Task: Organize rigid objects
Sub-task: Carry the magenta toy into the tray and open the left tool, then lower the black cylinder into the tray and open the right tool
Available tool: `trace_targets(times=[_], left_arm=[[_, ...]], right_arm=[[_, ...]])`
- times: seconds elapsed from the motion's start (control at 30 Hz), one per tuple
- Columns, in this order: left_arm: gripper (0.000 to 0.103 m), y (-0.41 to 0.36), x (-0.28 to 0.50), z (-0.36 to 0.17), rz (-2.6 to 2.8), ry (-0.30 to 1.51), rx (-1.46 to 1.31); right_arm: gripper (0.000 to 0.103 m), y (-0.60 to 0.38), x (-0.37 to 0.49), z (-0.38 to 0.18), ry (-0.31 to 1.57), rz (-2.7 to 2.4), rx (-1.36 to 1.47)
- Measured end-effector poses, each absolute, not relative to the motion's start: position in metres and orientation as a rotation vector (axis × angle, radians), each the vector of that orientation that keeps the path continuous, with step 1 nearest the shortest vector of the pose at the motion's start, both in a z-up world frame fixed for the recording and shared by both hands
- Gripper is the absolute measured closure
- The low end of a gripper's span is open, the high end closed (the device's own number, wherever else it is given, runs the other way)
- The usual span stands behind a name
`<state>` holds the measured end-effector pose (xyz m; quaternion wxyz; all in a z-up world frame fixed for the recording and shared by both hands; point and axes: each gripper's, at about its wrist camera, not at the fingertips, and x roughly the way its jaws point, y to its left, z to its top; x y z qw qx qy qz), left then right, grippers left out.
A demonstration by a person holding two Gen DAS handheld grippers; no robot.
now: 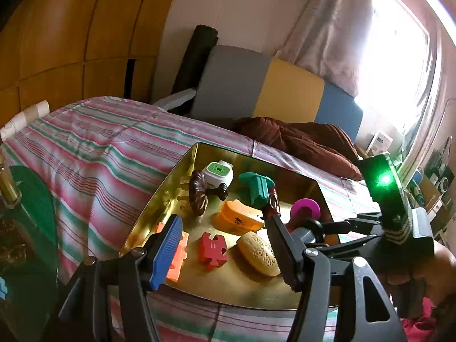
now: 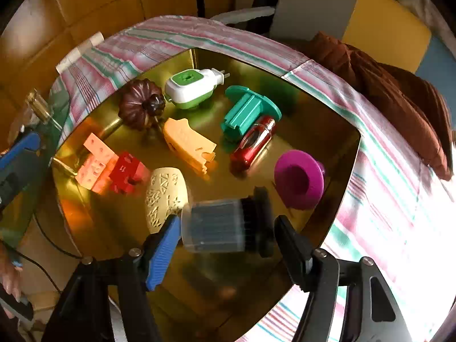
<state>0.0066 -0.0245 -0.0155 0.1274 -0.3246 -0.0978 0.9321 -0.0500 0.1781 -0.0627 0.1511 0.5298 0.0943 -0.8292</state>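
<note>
Right gripper (image 2: 228, 233) over the gold tray (image 2: 336, 171), jaws apart around a grey ribbed cylinder (image 2: 216, 228); blue pad near its end, other pad clear, so likely being released into the free near corner; purple disc (image 2: 299, 182) just beside; left gripper (image 1: 225, 245) open, empty, hovering over the tray's near edge.

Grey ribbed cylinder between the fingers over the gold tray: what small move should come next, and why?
Probably lift the right hand-held gripper straight up and clear. The grey ribbed cylinder already lies over a bare patch of the gold tray, beside the cream oval piece, and the pads look just off it, though blur makes this uncertain.
</note>
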Motion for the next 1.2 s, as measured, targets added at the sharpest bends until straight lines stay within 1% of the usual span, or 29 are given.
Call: trace_targets(times=[0.07,0.1,0.13,0.2,0.4,0.43,0.47,0.53,0.7,0.83,0.93,1.2], left_arm=[[0.041,-0.022,0.008,-0.015,2.725,-0.268,-0.955],[0.041,-0.021,0.008,-0.014,2.729,-0.258,-0.964],[0.040,-0.020,0.009,-0.014,2.728,-0.254,-0.971],[0.040,-0.020,0.010,-0.015,2.732,-0.247,-0.987],[0.040,-0.020,0.016,-0.015,2.787,-0.207,-1.040],[0.041,-0.020,0.017,-0.014,2.799,-0.200,-1.047],[0.040,-0.020,0.017,-0.013,2.805,-0.194,-1.052],[0.040,-0.019,0.020,-0.011,2.817,-0.175,-1.067],[0.040,-0.019,0.025,-0.006,2.872,-0.105,-1.098],[0.040,-0.017,0.031,-0.003,2.922,-0.010,-1.077],[0.040,-0.017,0.035,-0.001,2.940,0.029,-1.061],[0.040,-0.025,0.032,0.000,2.981,0.010,-1.119]], right_arm=[[0.019,0.181,-0.048,-0.061,0.233,-2.399,1.521],[0.017,0.184,-0.044,-0.059,0.206,-2.407,1.517],[0.016,0.188,-0.041,-0.058,0.176,-2.412,1.514],[0.015,0.194,-0.033,-0.054,0.123,-2.429,1.492],[0.012,0.191,0.002,-0.036,0.143,-2.541,1.388],[0.010,0.190,0.005,-0.034,0.133,-2.550,1.376],[0.005,0.189,0.007,-0.033,0.122,-2.559,1.367],[0.001,0.185,0.013,-0.029,0.108,-2.577,1.346],[0.000,0.171,0.025,-0.018,0.143,-2.650,1.293],[0.000,0.165,0.030,-0.013,0.113,-2.674,1.274],[0.000,0.163,0.033,-0.011,0.107,-2.689,1.274],[0.000,0.161,0.037,-0.011,0.051,-2.735,1.311]])
